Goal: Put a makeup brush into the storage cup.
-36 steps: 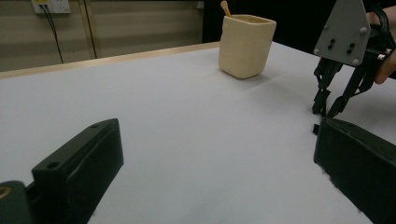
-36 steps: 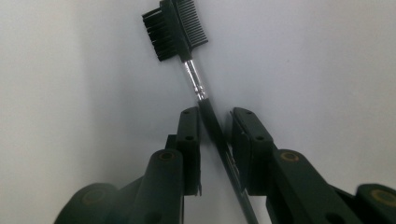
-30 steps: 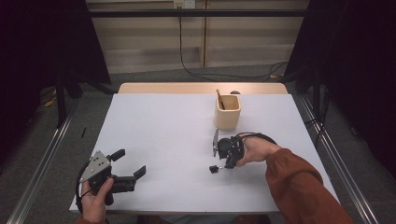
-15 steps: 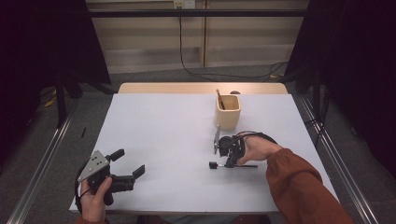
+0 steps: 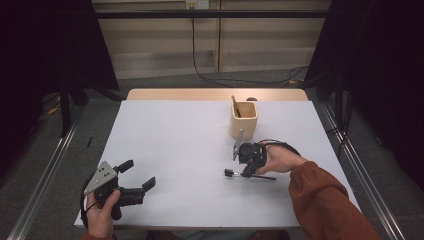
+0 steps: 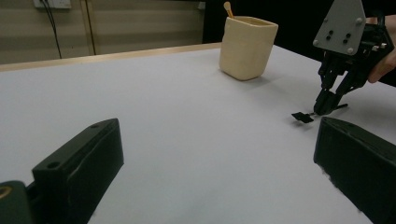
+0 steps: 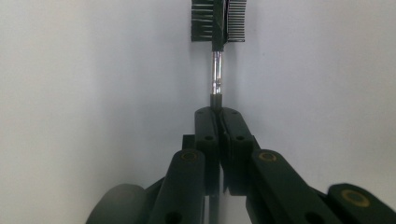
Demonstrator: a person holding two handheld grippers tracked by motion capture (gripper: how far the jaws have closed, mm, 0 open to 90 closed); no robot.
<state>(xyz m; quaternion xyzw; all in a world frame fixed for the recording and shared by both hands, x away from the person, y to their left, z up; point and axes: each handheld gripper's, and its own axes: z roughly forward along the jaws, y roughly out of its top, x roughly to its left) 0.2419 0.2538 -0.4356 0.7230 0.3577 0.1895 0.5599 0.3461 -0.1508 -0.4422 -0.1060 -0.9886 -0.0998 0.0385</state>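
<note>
My right gripper (image 5: pixel 244 173) is shut on a small black comb-and-brush tool (image 5: pixel 229 173), low over the white table (image 5: pixel 175 135) at the right of centre. In the right gripper view the jaws (image 7: pixel 217 112) pinch the thin stem behind its metal neck, and the toothed head (image 7: pixel 218 21) points away. In the left gripper view that tool's head (image 6: pixel 302 117) sits at the table surface below the right gripper (image 6: pixel 323 107). My left gripper (image 5: pixel 137 175) stands open at the front left, with nothing between its jaws (image 6: pixel 217 135).
A cream square cup (image 5: pixel 243 120) stands just behind the right gripper, with a wooden stick (image 5: pixel 234 106) leaning in it. In the left gripper view the cup (image 6: pixel 247 46) is far ahead. A metal rail (image 5: pixel 360 170) runs along the table's right side.
The right gripper has shifted slightly with the tool, whose head has crept a little away from the front edge and now lies flatter. The left gripper has hardly moved.
</note>
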